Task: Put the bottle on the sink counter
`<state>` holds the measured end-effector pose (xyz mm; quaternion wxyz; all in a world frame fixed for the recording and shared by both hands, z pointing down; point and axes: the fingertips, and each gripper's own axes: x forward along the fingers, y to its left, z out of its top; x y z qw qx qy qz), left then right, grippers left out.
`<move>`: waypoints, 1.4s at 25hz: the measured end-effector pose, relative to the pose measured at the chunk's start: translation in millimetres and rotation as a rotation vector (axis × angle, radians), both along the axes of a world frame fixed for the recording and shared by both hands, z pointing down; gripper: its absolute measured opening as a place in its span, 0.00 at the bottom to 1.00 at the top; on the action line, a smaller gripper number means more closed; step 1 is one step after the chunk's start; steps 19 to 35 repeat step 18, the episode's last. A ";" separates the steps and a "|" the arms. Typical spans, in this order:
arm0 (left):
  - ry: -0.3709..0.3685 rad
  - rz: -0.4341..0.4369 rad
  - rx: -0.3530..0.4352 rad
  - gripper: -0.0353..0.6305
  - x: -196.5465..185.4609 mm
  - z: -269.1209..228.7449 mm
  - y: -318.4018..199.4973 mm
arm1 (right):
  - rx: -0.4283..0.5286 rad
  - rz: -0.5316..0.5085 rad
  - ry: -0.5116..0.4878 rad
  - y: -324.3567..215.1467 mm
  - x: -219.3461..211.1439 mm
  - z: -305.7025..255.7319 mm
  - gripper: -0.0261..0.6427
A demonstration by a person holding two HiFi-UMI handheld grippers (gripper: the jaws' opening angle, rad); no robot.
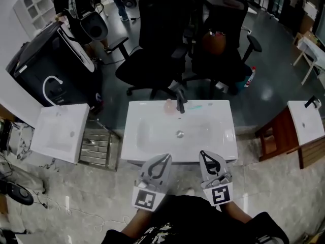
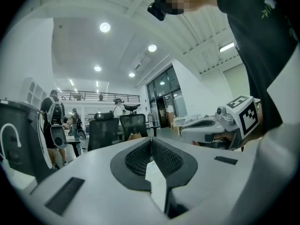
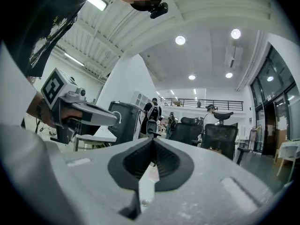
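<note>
Left gripper (image 1: 166,158) & right gripper (image 1: 203,154) at sink's (image 1: 147,145) front edge, fingers together, empty. Pinkish blob (image 1: 169,105) beside sink's tap (image 1: 180,100), on the rim: prob. the bottle. If so, step done; else fetch it.

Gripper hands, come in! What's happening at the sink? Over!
Left gripper and right gripper shut, empty, by sink front edge. Pinkish item beside faucet, maybe the bottle. Nothing in the way.
</note>
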<state>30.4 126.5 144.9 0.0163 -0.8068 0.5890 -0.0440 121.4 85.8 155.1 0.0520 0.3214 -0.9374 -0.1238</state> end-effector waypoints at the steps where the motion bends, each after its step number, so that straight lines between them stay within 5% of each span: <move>1: -0.008 -0.006 0.009 0.08 -10.1 -0.7 1.7 | -0.007 -0.004 0.011 1.8 -8.5 3.0 0.03; 9: 0.002 -0.025 0.014 0.08 -85.6 -0.8 13.6 | -0.005 0.001 0.003 10.8 -80.4 3.2 0.03; 18: -0.002 0.052 0.003 0.08 -133.2 5.2 14.4 | -0.034 0.059 -0.021 16.9 -131.5 3.3 0.03; 35: -0.002 0.052 0.003 0.08 -133.2 5.2 14.4 | -0.034 0.059 -0.021 16.9 -131.5 3.3 0.03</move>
